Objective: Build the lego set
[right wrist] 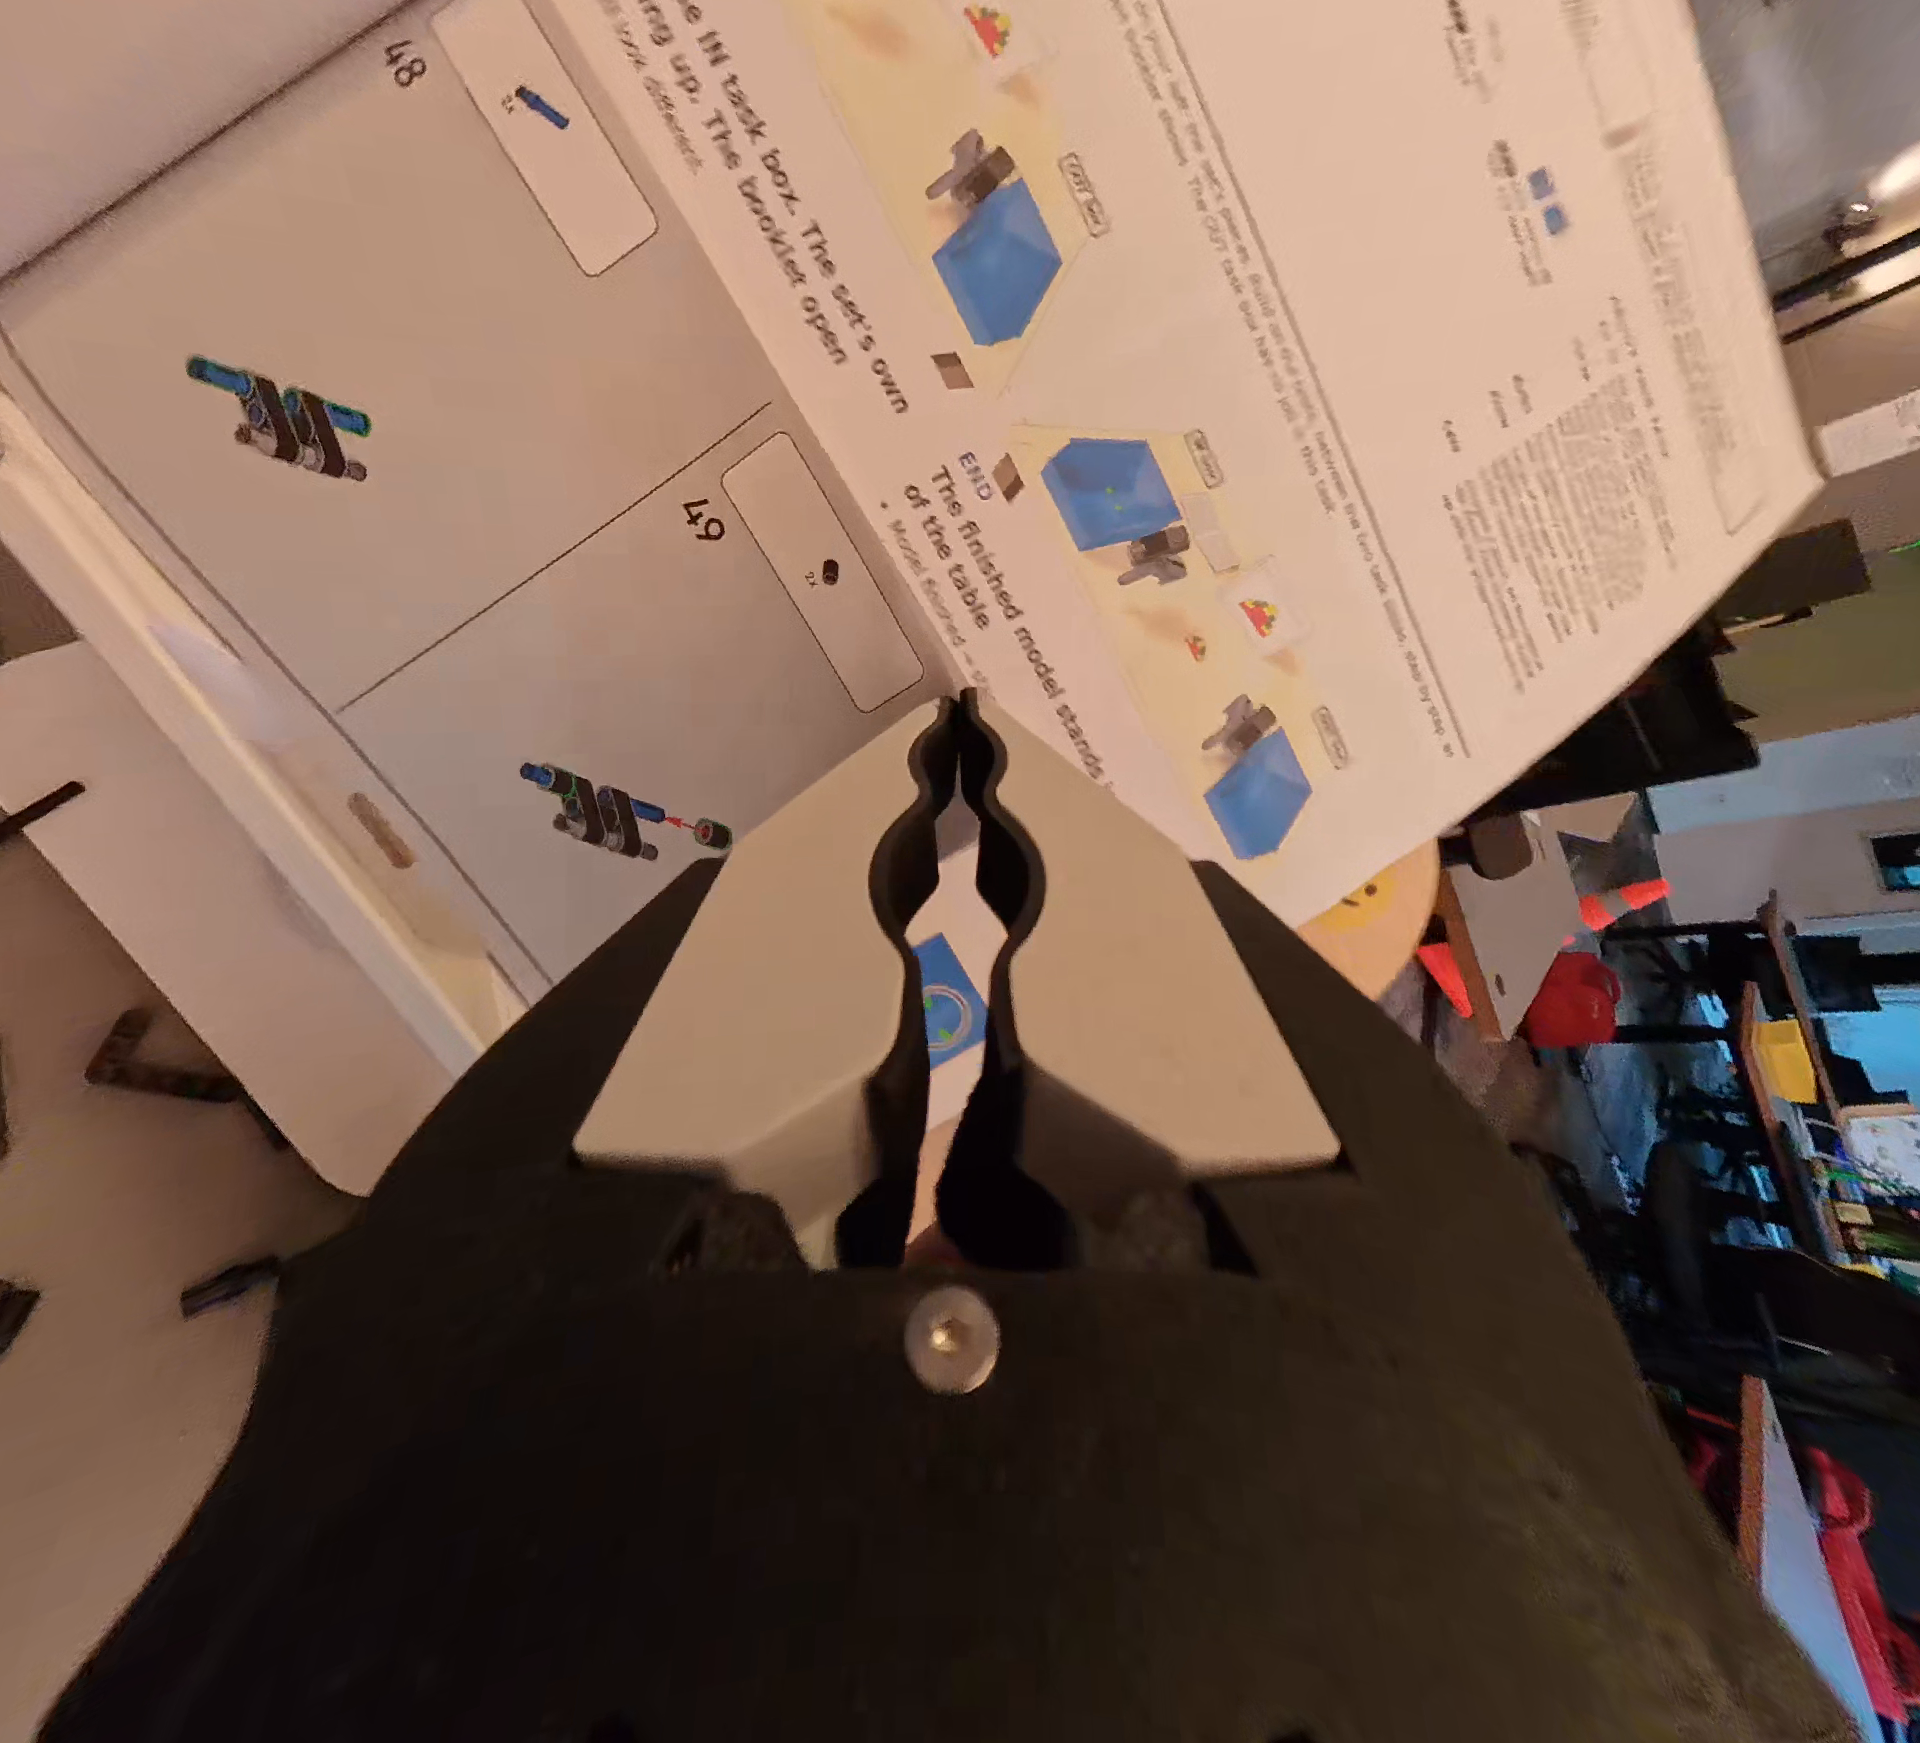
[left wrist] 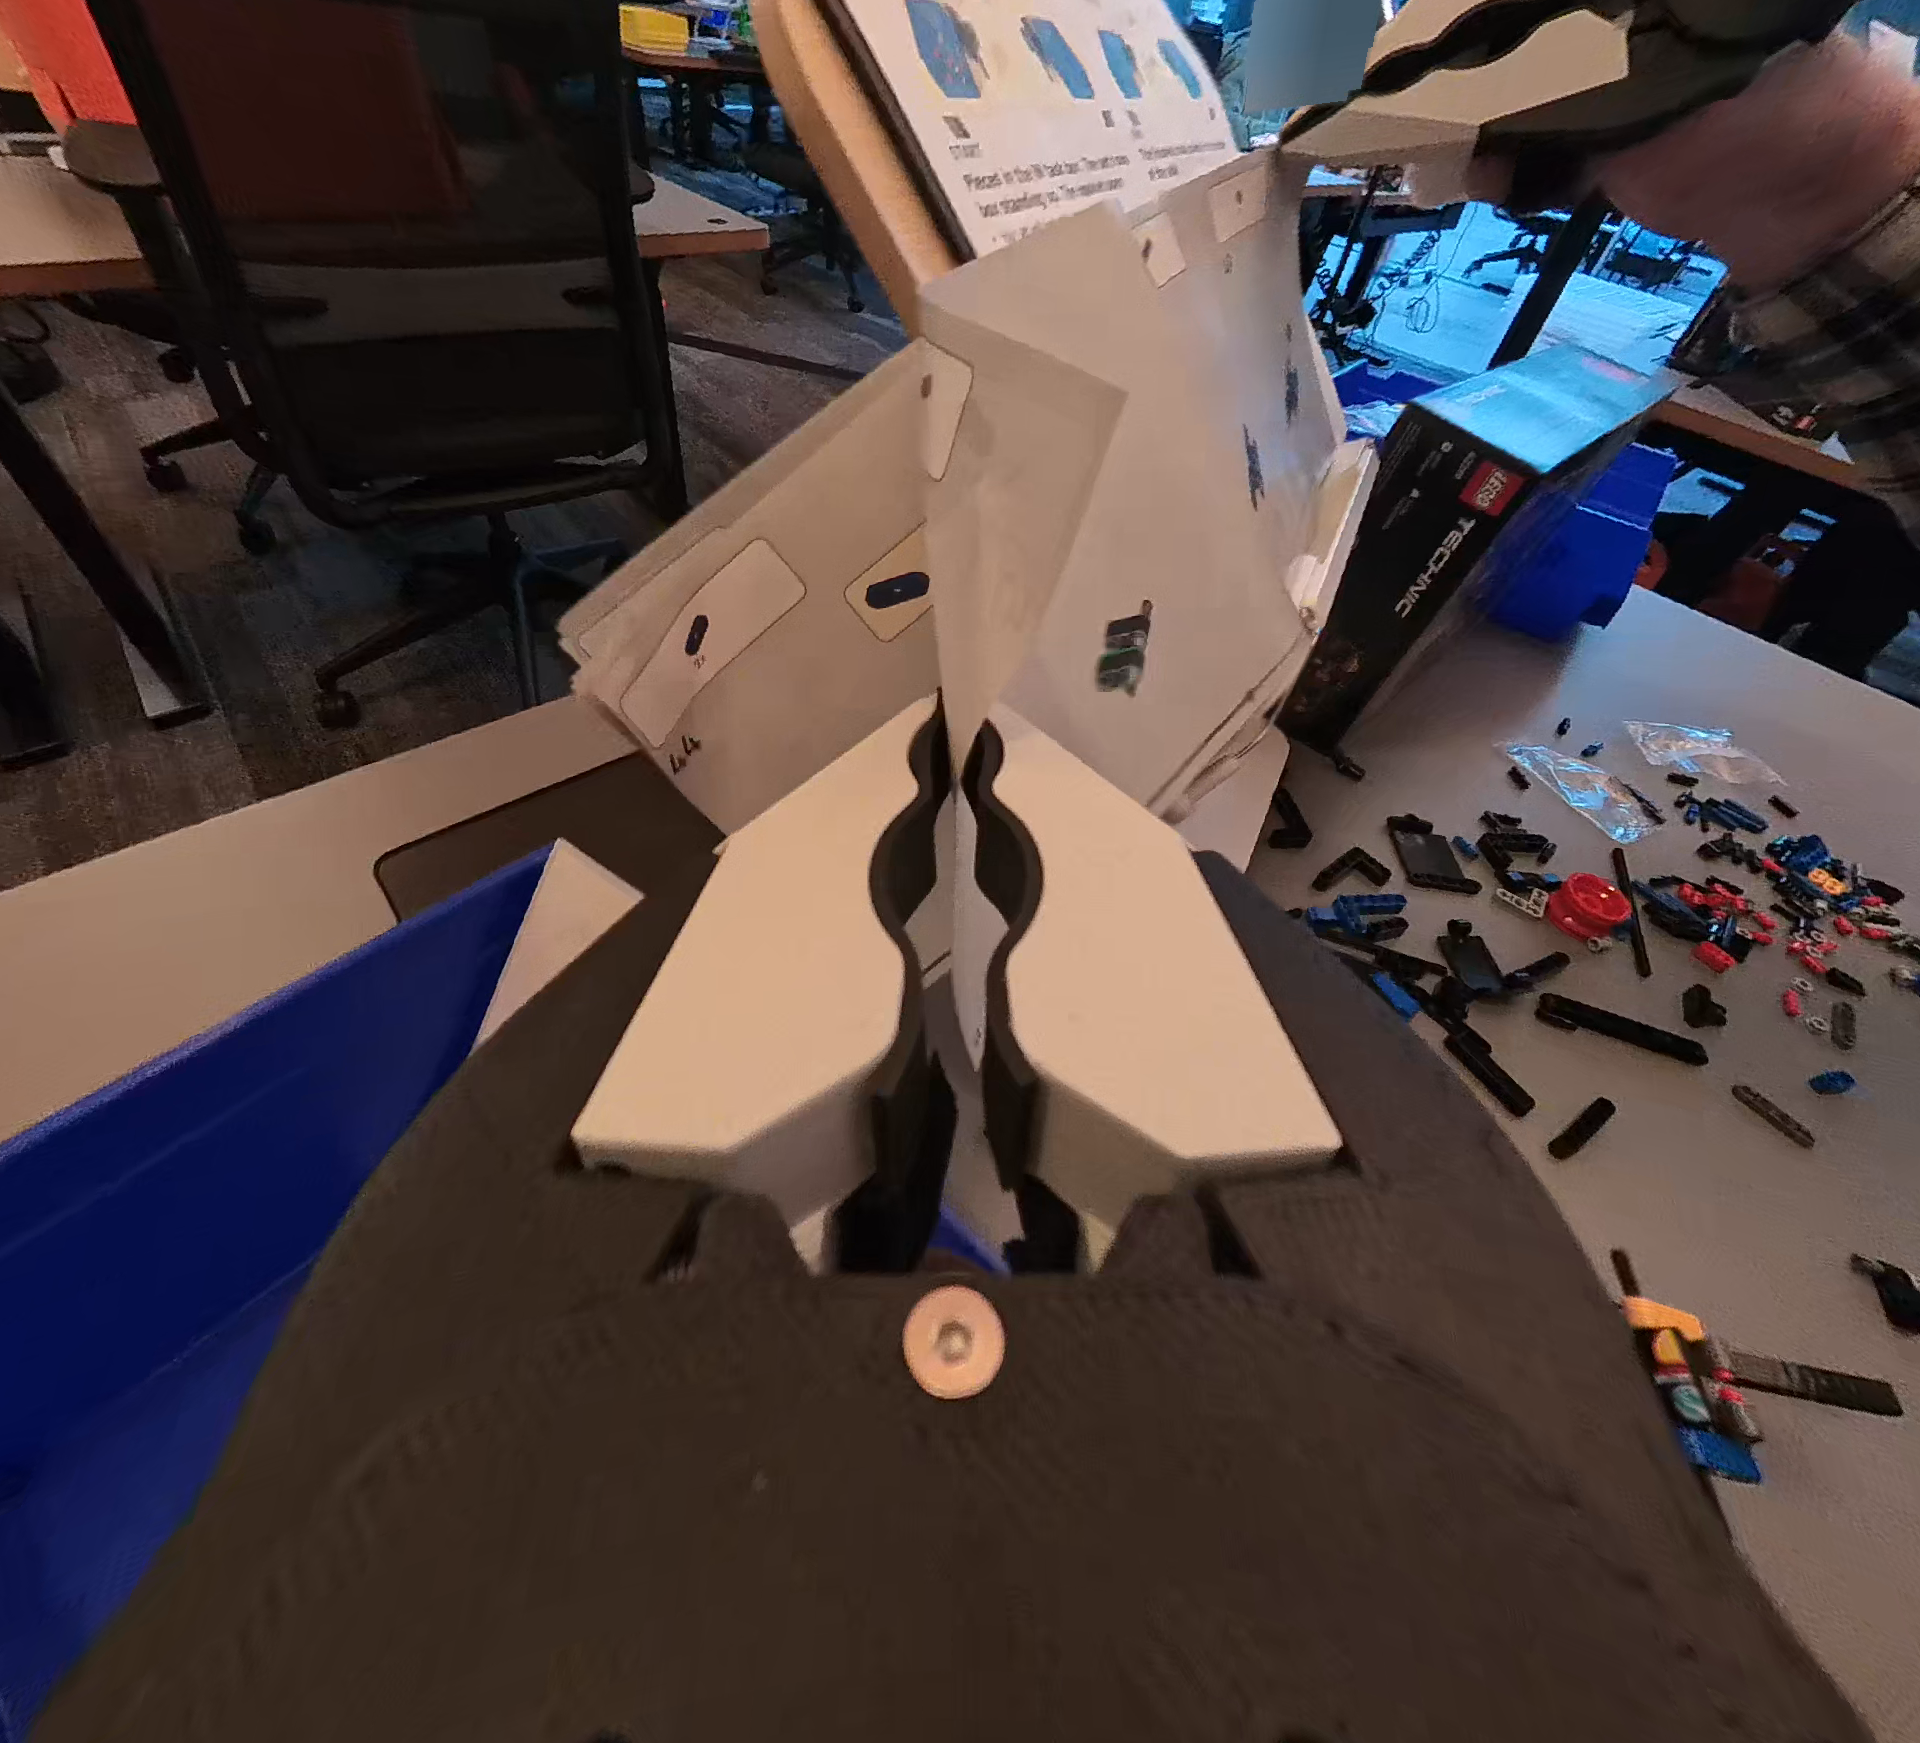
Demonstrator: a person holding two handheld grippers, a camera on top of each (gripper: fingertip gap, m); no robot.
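The open instruction booklet (left wrist: 790, 613) stands on the table, leaning against the black set box (left wrist: 1475, 540). My left gripper (left wrist: 961, 737) is shut on one white page (left wrist: 1018, 467) of it; the paper runs edge-on between the pads. My right gripper (left wrist: 1309, 135) is up at the far top corner of another page (left wrist: 1236, 259). In the right wrist view it (right wrist: 961, 706) is shut, with its tips pinched on the edge of that page (right wrist: 582, 633). Loose black, blue and red pieces (left wrist: 1662, 904) lie on the table to the right.
A printed sheet (left wrist: 997, 31) stands behind the booklet and also shows in the right wrist view (right wrist: 1299, 239). A blue bin (left wrist: 208, 1226) is at my lower left. Clear plastic bags (left wrist: 1590, 779) and a red wheel (left wrist: 1588, 904) lie among the pieces. An office chair (left wrist: 395, 187) stands beyond the table. Some 30 centimeters of space lies between my two pairs of fingers.
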